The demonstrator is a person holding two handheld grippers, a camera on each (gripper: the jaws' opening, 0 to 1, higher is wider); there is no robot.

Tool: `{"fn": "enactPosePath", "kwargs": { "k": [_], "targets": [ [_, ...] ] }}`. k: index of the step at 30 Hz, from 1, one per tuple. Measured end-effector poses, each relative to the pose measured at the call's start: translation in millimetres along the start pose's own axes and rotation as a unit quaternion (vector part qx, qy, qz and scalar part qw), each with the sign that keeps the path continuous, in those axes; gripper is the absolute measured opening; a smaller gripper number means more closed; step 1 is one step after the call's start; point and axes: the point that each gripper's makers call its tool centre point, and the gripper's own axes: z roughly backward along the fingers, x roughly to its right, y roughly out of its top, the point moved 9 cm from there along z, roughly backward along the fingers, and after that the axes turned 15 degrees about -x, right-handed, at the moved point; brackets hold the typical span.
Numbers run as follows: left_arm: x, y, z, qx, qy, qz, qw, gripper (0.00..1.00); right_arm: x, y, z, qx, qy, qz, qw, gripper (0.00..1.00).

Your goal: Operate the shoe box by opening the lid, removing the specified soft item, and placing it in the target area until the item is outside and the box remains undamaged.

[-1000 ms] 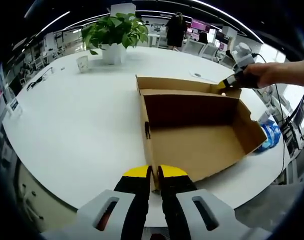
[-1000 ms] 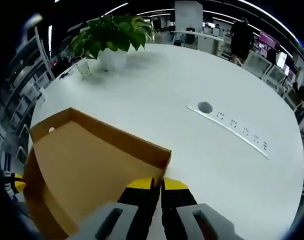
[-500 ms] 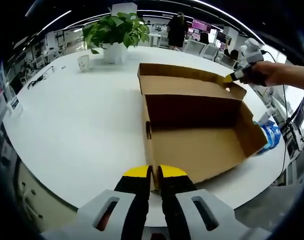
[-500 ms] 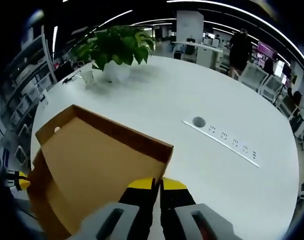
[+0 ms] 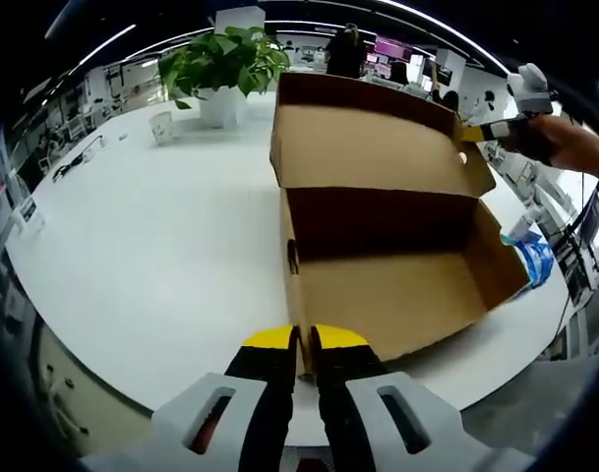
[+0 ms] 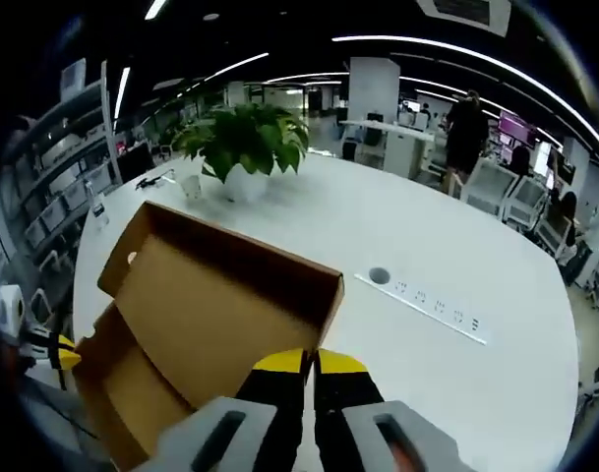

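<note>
Pinching the box's (image 5: pixel 397 285) near wall, the left gripper (image 5: pixel 301 344) sits low at the table (image 5: pixel 151 246) edge. Raised at the far corner, the right gripper (image 6: pixel 309 366) clamps the upright lid (image 6: pixel 230 305); the box interior looks bare.

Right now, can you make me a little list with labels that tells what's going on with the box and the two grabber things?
box: brown cardboard shoe box on the white table
lid: raised, hinged at the far side
left gripper: jaws shut on the box's near wall
right gripper: jaws shut on the lid's edge
inside of box: bare cardboard where visible, no soft item seen
plant: potted, in a white pot, far side of the table
cup: small white one near the plant
</note>
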Motion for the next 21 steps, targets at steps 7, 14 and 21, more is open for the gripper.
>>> {"fn": "enactPosePath", "kwargs": {
  "k": [7, 14, 21],
  "targets": [
    [1.7, 0.5, 0.2, 0.003, -0.001, -0.007, 1.0, 0.04, -10.2, -8.5, 22.4, 0.029, 0.0, -0.003, 0.9996, 0.0],
    [6.8, 0.6, -1.5, 0.004, -0.014, -0.015, 0.9998, 0.06, -20.3, -21.5, 46.9, 0.076, 0.027, -0.019, 0.9965, 0.0],
    [9.8, 1.7, -2.2, 0.005, -0.017, -0.028, 0.9994, 0.08, -36.6, -44.1, 56.5, 0.087, 0.017, -0.007, 0.996, 0.0]
  ]
}}
